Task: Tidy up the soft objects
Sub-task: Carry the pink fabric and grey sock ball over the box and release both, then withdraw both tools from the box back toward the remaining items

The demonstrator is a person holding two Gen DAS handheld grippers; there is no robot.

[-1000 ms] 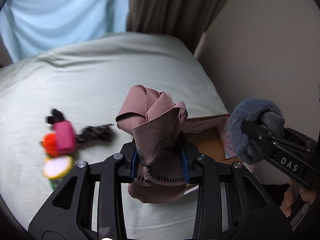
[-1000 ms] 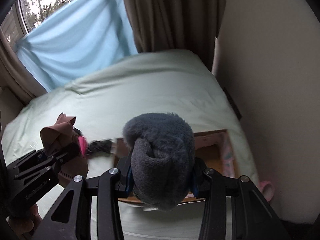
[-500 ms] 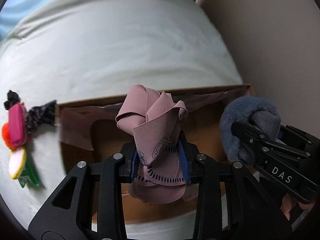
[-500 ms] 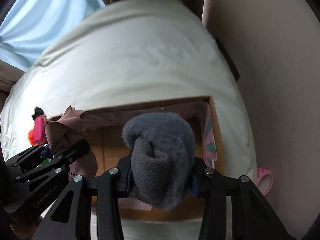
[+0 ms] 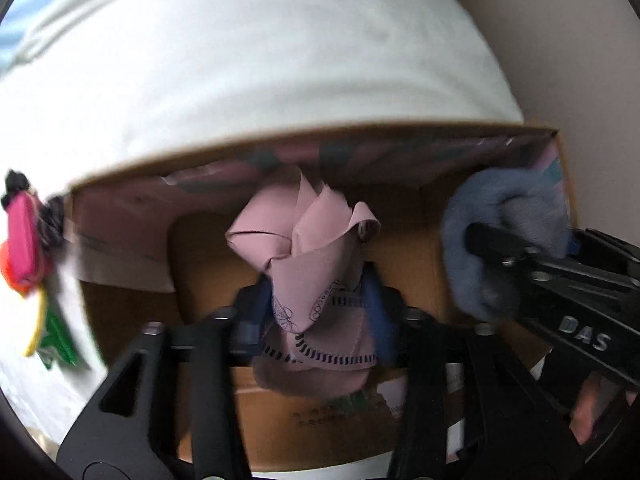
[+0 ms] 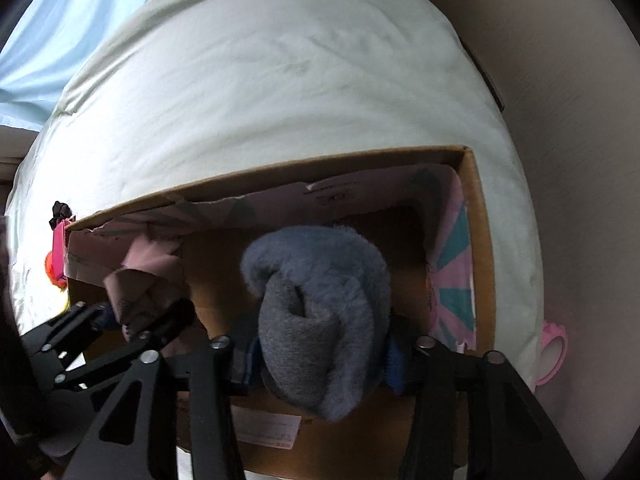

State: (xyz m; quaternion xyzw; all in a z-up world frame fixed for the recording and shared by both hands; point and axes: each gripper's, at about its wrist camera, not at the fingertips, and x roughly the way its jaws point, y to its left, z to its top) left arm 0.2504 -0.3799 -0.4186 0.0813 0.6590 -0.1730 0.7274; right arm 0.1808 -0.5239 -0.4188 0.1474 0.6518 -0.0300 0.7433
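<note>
Both claws have come down closer over the cardboard box (image 5: 432, 248) since a moment ago, so its brown floor now fills more of each view. The left claw (image 5: 318, 312) is clamped on a bunched pink cloth (image 5: 312, 248), held above the middle of the box. The right claw (image 6: 320, 356) is clamped on a rolled grey sock (image 6: 320, 308), held over the box's right part beside the pink-and-teal flap (image 6: 456, 280). The box sits on the bed (image 6: 280, 80). A colourful toy (image 5: 24, 236) lies on the bed just left of the box.
</note>
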